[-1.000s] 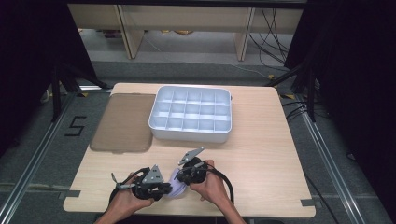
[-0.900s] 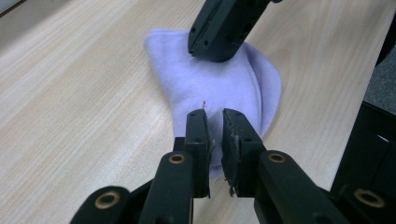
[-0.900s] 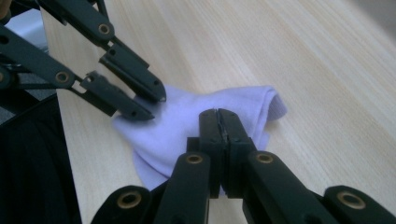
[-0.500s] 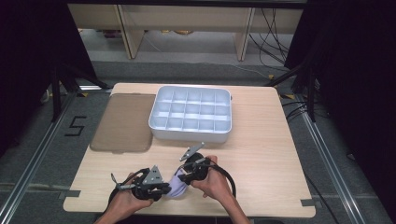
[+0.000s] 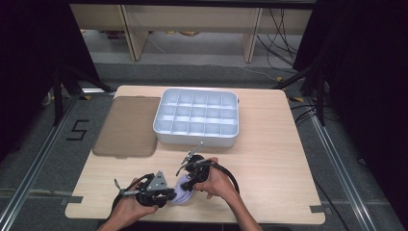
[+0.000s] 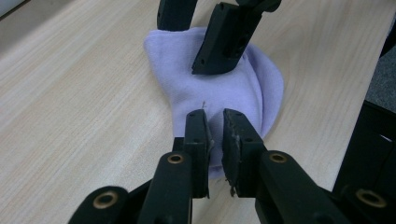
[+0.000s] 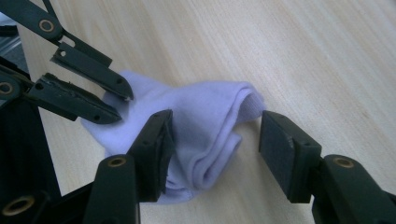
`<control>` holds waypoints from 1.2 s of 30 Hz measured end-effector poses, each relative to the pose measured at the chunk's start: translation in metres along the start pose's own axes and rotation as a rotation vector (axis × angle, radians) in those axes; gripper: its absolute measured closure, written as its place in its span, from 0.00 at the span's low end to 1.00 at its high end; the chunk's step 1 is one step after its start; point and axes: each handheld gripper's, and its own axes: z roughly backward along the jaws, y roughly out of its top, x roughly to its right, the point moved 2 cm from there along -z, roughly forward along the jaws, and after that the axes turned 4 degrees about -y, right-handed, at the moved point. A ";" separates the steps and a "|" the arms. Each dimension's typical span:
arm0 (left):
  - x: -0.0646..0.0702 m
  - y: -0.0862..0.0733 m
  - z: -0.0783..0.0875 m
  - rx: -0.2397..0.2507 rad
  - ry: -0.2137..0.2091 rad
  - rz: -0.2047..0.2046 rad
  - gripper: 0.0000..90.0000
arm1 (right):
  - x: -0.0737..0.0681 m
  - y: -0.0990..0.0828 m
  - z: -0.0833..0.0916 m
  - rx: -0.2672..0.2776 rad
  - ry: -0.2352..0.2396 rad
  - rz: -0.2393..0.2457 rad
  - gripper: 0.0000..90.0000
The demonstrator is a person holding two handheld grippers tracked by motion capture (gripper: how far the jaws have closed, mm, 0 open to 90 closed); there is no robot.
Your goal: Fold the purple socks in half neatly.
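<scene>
A folded lavender sock (image 5: 183, 196) lies on the wooden table near its front edge. My left gripper (image 6: 215, 135) is shut on the sock's (image 6: 233, 93) near edge, with cloth pinched between the jaws. In the right gripper view its tips show biting the sock's (image 7: 205, 121) left corner. My right gripper (image 7: 217, 149) stands over the folded end. Its jaws have just been opening and now straddle the sock, the right pad clear of the cloth. In the high view the left gripper (image 5: 173, 196) and right gripper (image 5: 188, 185) meet at the sock.
A white tray (image 5: 195, 139) divided into several compartments stands at the middle back of the table. A brown mat (image 5: 127, 126) lies to its left. Bare wood stretches to the right of the hands, and the table's front edge is close behind them.
The right hand has shifted slightly over the sock. The left hand and the sock have stayed where they were.
</scene>
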 end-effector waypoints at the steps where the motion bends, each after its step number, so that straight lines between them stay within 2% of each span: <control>1: -0.001 0.000 0.000 -0.001 0.010 -0.003 0.88 | 0.003 0.000 -0.002 -0.003 0.015 -0.004 0.51; 2: -0.001 0.000 0.000 -0.002 0.010 -0.005 0.88 | 0.004 0.000 -0.004 0.002 0.034 -0.002 0.51; 3: 0.000 0.000 0.000 -0.007 -0.002 -0.008 0.88 | 0.004 -0.001 -0.004 -0.006 0.050 -0.022 0.52; 4: 0.000 0.000 0.000 -0.007 -0.002 -0.008 0.88 | 0.004 -0.001 -0.004 -0.006 0.050 -0.022 0.52; 5: 0.000 0.000 0.000 -0.001 0.000 -0.003 0.88 | 0.007 -0.001 -0.006 0.011 0.074 -0.002 0.55; 6: 0.000 0.000 0.000 -0.001 0.000 -0.003 0.88 | 0.006 -0.003 -0.006 -0.006 0.090 -0.039 0.58; 8: -0.001 0.000 0.000 -0.003 0.002 -0.007 0.88 | 0.006 -0.003 -0.006 -0.001 0.087 -0.035 0.60; 10: -0.001 0.000 0.000 -0.003 0.007 -0.008 0.87 | 0.006 -0.003 -0.006 0.013 0.110 -0.020 0.67; 12: 0.000 -0.001 0.000 -0.001 0.004 0.021 0.86 | 0.004 -0.003 -0.005 0.009 0.117 -0.023 0.72; 14: 0.001 -0.001 0.000 0.005 -0.005 0.024 0.86 | 0.004 -0.004 -0.005 0.010 0.113 -0.016 0.73; 15: 0.000 -0.001 0.000 0.008 0.005 0.018 0.86 | 0.003 -0.005 -0.005 0.022 0.132 -0.041 0.76; 16: 0.000 -0.001 0.000 0.008 0.005 0.018 0.86 | 0.003 -0.005 -0.005 0.022 0.132 -0.041 0.76; 17: 0.001 -0.001 0.000 0.013 -0.001 0.023 0.86 | 0.003 -0.007 -0.004 0.021 0.155 -0.056 0.79; 18: 0.001 -0.001 0.000 0.013 -0.001 0.023 0.85 | 0.005 -0.007 -0.005 0.037 0.152 -0.028 0.80; 23: 0.001 -0.001 0.000 0.012 -0.002 0.023 0.85 | 0.003 -0.006 -0.005 0.032 0.130 -0.037 0.79; 24: 0.000 -0.001 0.000 0.013 -0.003 0.024 0.85 | 0.004 -0.006 -0.005 0.031 0.118 -0.015 0.77; 26: 0.000 -0.002 0.000 0.013 -0.005 0.027 0.85 | 0.004 -0.006 -0.005 0.038 0.122 -0.011 0.76; 27: 0.000 -0.002 0.000 0.013 -0.005 0.027 0.85 | 0.003 -0.006 -0.005 0.037 0.128 -0.017 0.74; 28: 0.001 -0.002 0.000 0.011 -0.006 0.026 0.85 | 0.001 -0.006 -0.004 0.017 0.110 -0.059 0.67; 29: 0.001 -0.002 0.000 0.011 -0.006 0.026 0.85 | 0.001 -0.006 -0.004 0.017 0.110 -0.059 0.67; 30: 0.000 -0.002 -0.001 0.013 0.001 0.024 0.86 | 0.004 -0.005 -0.005 0.017 0.096 -0.046 0.58; 32: 0.001 -0.002 -0.001 0.018 -0.001 0.028 0.86 | 0.005 -0.005 -0.006 0.019 0.094 -0.049 0.55; 33: -0.001 -0.002 -0.001 0.008 0.007 0.020 0.86 | 0.006 -0.005 -0.006 0.006 0.069 -0.049 0.55; 35: 0.000 -0.001 -0.001 0.011 -0.002 0.026 0.86 | 0.006 -0.004 -0.007 0.014 0.083 -0.034 0.55; 36: -0.001 -0.002 -0.001 0.006 0.004 0.016 0.86 | 0.004 -0.003 -0.007 0.008 0.087 -0.056 0.56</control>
